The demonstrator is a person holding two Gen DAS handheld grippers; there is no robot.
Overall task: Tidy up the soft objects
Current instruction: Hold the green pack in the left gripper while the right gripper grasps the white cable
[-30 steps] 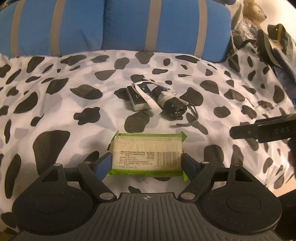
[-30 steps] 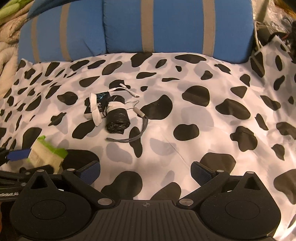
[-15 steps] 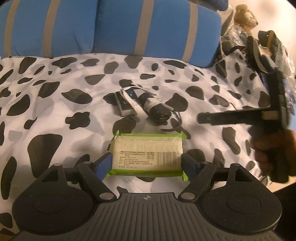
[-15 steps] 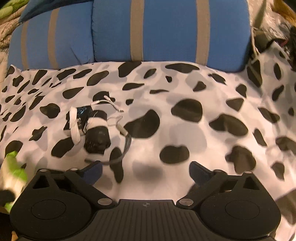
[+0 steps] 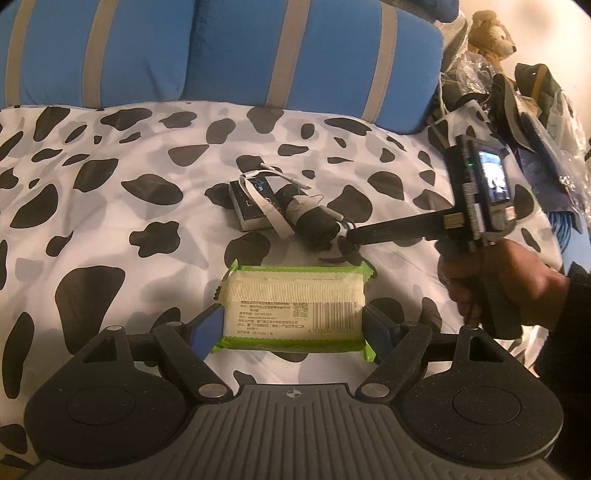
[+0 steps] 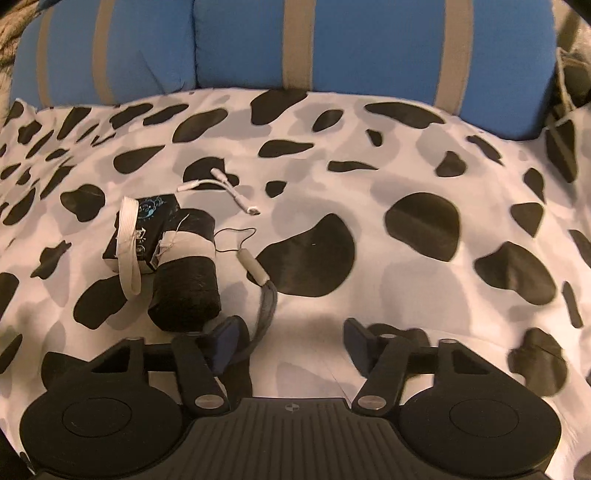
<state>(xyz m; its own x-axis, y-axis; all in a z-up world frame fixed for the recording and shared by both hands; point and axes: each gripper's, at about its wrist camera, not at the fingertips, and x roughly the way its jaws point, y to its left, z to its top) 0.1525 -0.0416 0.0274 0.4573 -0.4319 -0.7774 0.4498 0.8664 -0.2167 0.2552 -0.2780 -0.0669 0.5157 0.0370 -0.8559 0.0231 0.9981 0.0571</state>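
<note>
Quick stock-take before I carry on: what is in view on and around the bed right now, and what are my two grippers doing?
Tissue pack: one, green and white, near edge of bedspread, between the left gripper's pads.
Black roll: one, black with white band, mid-bedspread.
Small box: one, black with white strap, touching the roll.
White cable: one, just behind the box.
Grey cord: one, beside the roll.
Bedspread: one, white with black spots.
Pillows: blue with tan stripes, behind the bedspread.
Teddy bear: one, tan, far right.
Left gripper: shut on the tissue pack.
Right gripper: jaws just closing, nothing between them, beside the roll.
</note>
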